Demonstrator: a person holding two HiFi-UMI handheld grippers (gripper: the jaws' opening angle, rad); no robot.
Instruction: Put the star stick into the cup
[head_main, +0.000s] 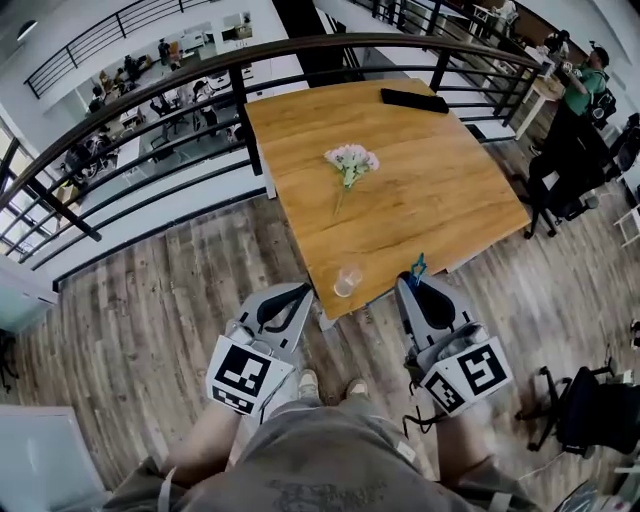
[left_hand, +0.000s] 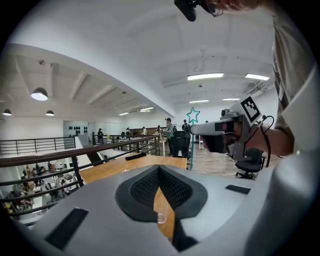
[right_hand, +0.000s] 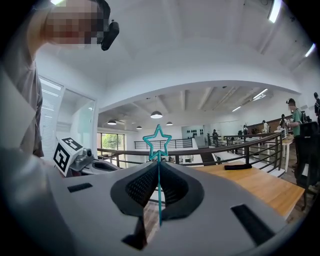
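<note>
The right hand-held gripper clamped the star stick by its slender shaft, just off the tabletop's near edge beside the cup. The stick looked light, thin and slippery. The left hand-held gripper was closed, empty.

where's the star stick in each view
Head view: the star stick pokes up from the right gripper, at the wooden table's near edge.
Left gripper view: right of centre, the star stick stands upright in the right gripper.
Right gripper view: dead centre, the star stick is clamped between the jaws.
Shared landmark: the flat black object on the table.
</note>
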